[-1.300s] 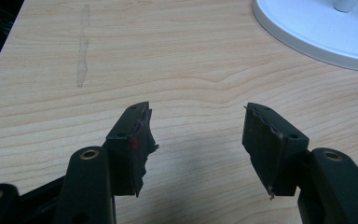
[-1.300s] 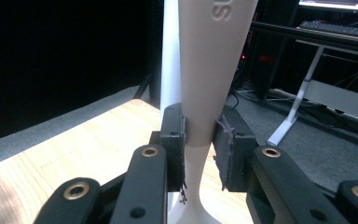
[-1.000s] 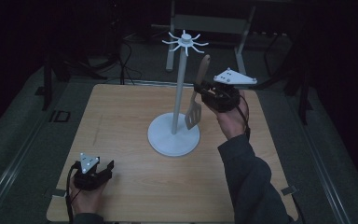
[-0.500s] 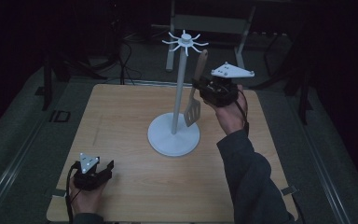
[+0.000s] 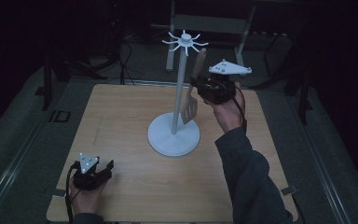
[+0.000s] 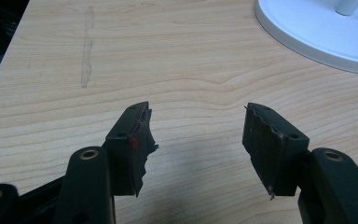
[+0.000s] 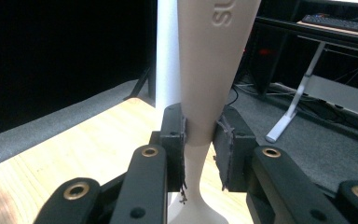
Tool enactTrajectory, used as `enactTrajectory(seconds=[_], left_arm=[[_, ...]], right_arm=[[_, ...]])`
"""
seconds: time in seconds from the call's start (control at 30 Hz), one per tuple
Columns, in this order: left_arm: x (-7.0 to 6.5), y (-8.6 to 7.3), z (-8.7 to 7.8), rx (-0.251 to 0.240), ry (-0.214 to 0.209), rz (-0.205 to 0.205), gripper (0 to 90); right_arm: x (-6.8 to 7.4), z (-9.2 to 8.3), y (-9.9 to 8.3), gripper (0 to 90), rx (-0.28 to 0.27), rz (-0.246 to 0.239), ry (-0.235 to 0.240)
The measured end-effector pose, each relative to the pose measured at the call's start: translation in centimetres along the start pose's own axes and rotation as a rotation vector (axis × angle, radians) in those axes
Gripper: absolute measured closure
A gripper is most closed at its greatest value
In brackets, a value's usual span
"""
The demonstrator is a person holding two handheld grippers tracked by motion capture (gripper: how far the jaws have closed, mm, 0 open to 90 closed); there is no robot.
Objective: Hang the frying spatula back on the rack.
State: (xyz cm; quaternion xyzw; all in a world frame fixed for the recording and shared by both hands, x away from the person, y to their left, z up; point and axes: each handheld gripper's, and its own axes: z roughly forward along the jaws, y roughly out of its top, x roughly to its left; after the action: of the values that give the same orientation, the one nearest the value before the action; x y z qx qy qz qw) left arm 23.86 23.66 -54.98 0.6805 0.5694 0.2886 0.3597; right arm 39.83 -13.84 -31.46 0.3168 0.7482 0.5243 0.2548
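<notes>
Dim surroundings frame the pale wooden worktop (image 5: 130,121), where the right gripper (image 5: 204,87) has its fingers (image 7: 173,140) clenched on the handle of a beige slotted spatula (image 5: 192,95), held upright just beside the pole of the white hook-topped utensil stand (image 5: 177,126). The left gripper (image 5: 103,169) rests with fingers released near the front edge. If the handle's tip misses a hook, the smooth, tapering spatula could slide down through the grip or knock the stand's thin pole.

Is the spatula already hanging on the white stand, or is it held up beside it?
Held, not hanging. The right gripper clamps the spatula by its handle, upright beside the stand; its top is below the hooks.
</notes>
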Motion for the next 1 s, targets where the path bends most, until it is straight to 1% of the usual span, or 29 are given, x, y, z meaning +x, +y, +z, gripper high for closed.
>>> enactTrajectory(seconds=[0.3, 0.6, 0.9, 1.0], left_arm=[[0.0, 0.0, 0.0, 0.001, 0.001, 0.001, 42.1], [0.0, 0.0, 0.0, 0.0, 0.0, 0.002, 42.1], [0.0, 0.0, 0.0, 0.001, 0.0, 0.002, 42.1], [-0.1, 0.0, 0.0, 0.0, 0.0, 0.002, 42.1]], right_arm=[[0.2, 0.5, 0.3, 74.5, 0.011, -0.002, 0.003], [0.2, 0.8, 0.5, 74.5, 0.017, -0.003, -0.004], [0.3, 1.3, 0.1, 74.5, 0.028, 0.0, -0.002], [0.4, 1.3, -0.1, 74.4, 0.022, 0.003, 0.003]])
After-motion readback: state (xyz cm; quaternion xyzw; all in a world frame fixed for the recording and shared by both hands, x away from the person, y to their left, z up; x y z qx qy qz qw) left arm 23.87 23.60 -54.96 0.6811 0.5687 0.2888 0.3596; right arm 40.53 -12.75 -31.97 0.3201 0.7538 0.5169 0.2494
